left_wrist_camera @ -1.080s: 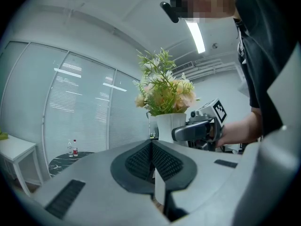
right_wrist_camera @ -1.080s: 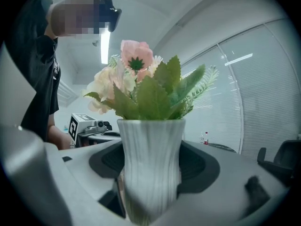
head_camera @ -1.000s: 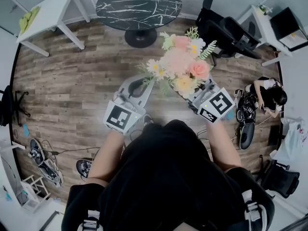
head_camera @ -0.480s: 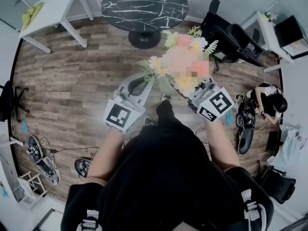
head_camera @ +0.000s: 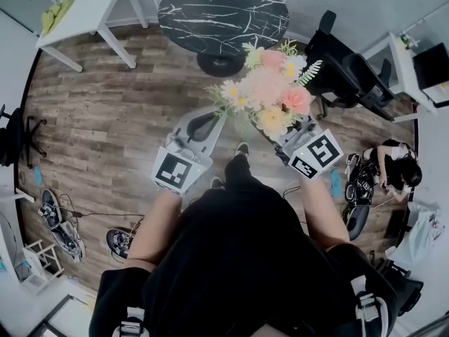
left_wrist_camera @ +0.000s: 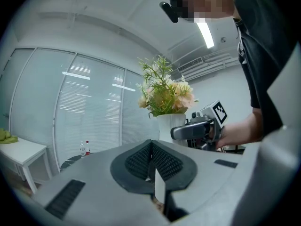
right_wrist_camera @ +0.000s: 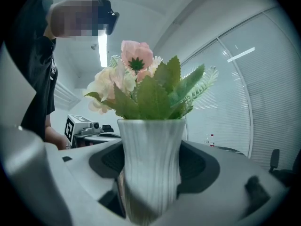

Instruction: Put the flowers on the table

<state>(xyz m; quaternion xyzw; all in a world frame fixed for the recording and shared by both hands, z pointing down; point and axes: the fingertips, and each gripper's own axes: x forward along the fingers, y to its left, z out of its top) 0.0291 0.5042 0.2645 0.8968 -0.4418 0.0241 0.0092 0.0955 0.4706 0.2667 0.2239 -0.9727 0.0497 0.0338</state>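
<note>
A white ribbed vase (right_wrist_camera: 150, 145) is clamped between the jaws of the right gripper (right_wrist_camera: 150, 192), and its pink and cream flowers (head_camera: 270, 93) are held up over the wood floor (head_camera: 112, 125). The left gripper (left_wrist_camera: 151, 161) is carried alongside at left, jaws pressed together on nothing. Farther ahead the round black marble table (head_camera: 223, 12) is seen, with bottles (left_wrist_camera: 84, 148) on it. Black office chairs (head_camera: 351, 76) are crowded at its right, and a white table (head_camera: 84, 12) is set at its left.

The right gripper (head_camera: 284, 137) has grey fingers (right_wrist_camera: 70, 178) with black ribbed pads (right_wrist_camera: 107, 160). Between them the vase (right_wrist_camera: 150, 166) is white with faint grey vertical streaks. Above the fingers, the flowers (head_camera: 270, 93) are pink, peach, yellow and white among green leaves. Beyond the fingers, the round table (head_camera: 223, 12) is black with white veins. The floor (head_camera: 105, 125) is brown wood planks.
</note>
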